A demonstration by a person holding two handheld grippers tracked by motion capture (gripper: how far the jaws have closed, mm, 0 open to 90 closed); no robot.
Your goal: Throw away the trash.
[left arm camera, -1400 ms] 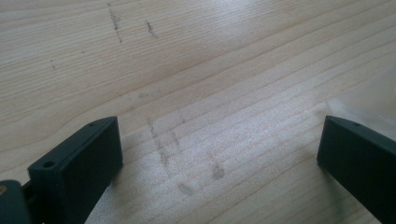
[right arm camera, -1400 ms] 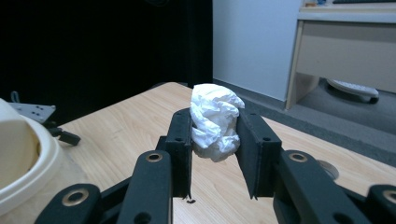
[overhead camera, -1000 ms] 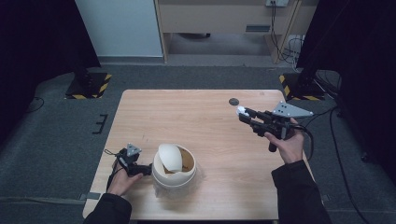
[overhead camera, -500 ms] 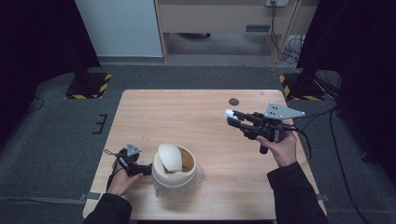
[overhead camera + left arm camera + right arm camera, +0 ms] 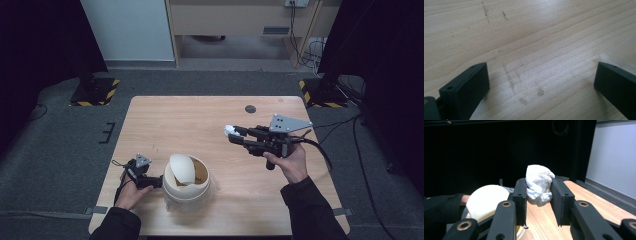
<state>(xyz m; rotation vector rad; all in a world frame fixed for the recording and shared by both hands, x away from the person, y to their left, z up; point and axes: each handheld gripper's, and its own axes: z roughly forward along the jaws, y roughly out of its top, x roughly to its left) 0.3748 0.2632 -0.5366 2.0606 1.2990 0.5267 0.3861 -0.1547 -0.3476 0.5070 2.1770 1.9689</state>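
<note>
Meanwhile, my right gripper [image 5: 231,134] had travelled from the far right part of the light wooden table [image 5: 165,120] toward its middle, carrying the crumpled white paper wad [image 5: 539,184] with it. In the picture from a second earlier it hung near the small dark round spot [image 5: 250,108]; now it was well clear of that spot and nearer the cream-coloured round bin with the tilted swing lid [image 5: 186,179]. I judged this to be the transport step: wad secured, drop not yet made.

The right jaws were clamped on the wad from both sides, its top bulging above the pads. The wad was held above the table, between the spot and the bin.

The wad was an irregular lump; its longer dimension ran roughly upright between the jaws. The gripper's long axis lay about level, its tips pointing to the left of the high view, toward the bin.

My left gripper [image 5: 156,181] rested just beside the bin, jaws spread wide over bare wood, holding nothing.
</note>
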